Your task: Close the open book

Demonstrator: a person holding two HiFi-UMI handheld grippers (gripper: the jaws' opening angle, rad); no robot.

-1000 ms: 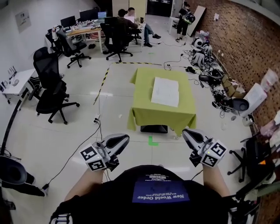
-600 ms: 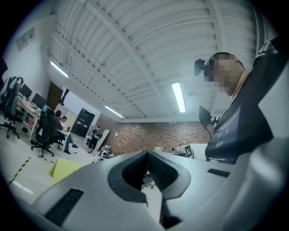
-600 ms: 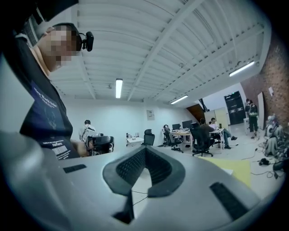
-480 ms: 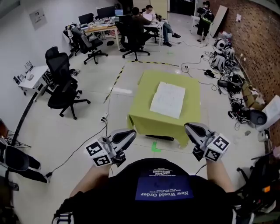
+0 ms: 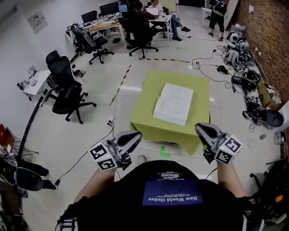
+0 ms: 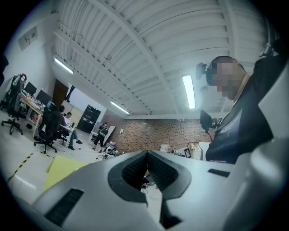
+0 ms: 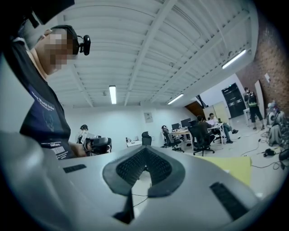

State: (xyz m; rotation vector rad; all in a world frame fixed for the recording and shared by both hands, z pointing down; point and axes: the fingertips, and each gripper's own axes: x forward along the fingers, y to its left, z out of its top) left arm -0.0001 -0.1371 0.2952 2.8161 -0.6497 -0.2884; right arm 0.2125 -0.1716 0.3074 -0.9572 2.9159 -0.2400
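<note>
An open white book [image 5: 174, 104] lies flat on a table with a yellow-green cloth [image 5: 149, 117], out ahead of me in the head view. Both grippers hover short of the table's near edge, close to my body and not touching anything. My left gripper [image 5: 131, 137] is at the lower left, my right gripper [image 5: 203, 131] at the lower right. In the left gripper view, the left gripper [image 6: 146, 153] has its jaws together with nothing between them, and the cloth [image 6: 63, 167] shows at the left. In the right gripper view, the right gripper [image 7: 145, 150] is likewise shut and empty.
Black office chairs [image 5: 67, 92] stand left of the table. People sit at desks [image 5: 135, 13] at the back. Cables and gear [image 5: 244, 81] lie along the brick wall on the right. Black-and-yellow tape [image 5: 124, 79] and a green mark [image 5: 163, 151] are on the floor.
The table and book have come nearer and lower in the head view. Both grippers have travelled forward with me, keeping their pose and staying shut.
</note>
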